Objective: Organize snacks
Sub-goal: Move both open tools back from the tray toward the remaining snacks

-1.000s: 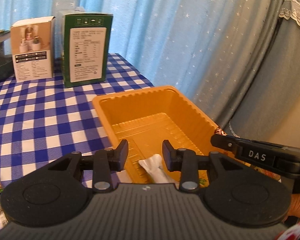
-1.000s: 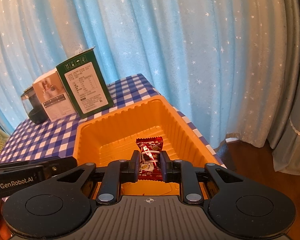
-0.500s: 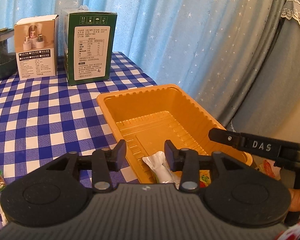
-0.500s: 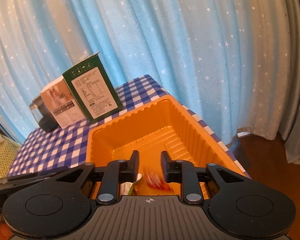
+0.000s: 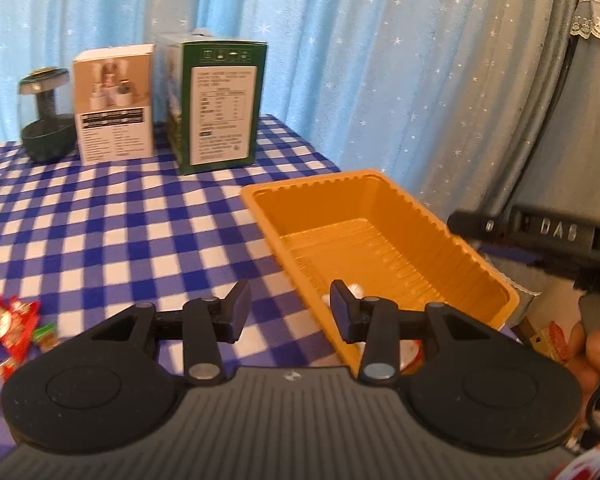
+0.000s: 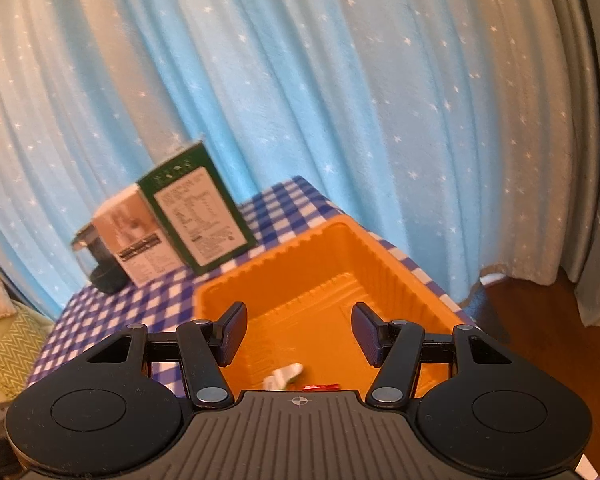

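An orange plastic tray (image 5: 380, 236) sits at the right edge of the blue checked table; it also shows in the right wrist view (image 6: 332, 280). A white snack (image 6: 284, 376) and a red snack packet (image 6: 320, 386) lie at the tray's near end. My left gripper (image 5: 286, 312) is open and empty over the tray's near left corner. My right gripper (image 6: 296, 334) is open and empty above the tray. Loose red and green snack packets (image 5: 12, 324) lie on the table at the left.
A green box (image 5: 216, 104), a white box (image 5: 114, 104) and a dark round device (image 5: 46, 116) stand at the table's back. Blue star curtains hang behind. The table edge runs just right of the tray, with wooden floor (image 6: 540, 312) beyond.
My right gripper opened and let the red snack packet drop into the tray, then rose. My left gripper drew back and left, opening wider.
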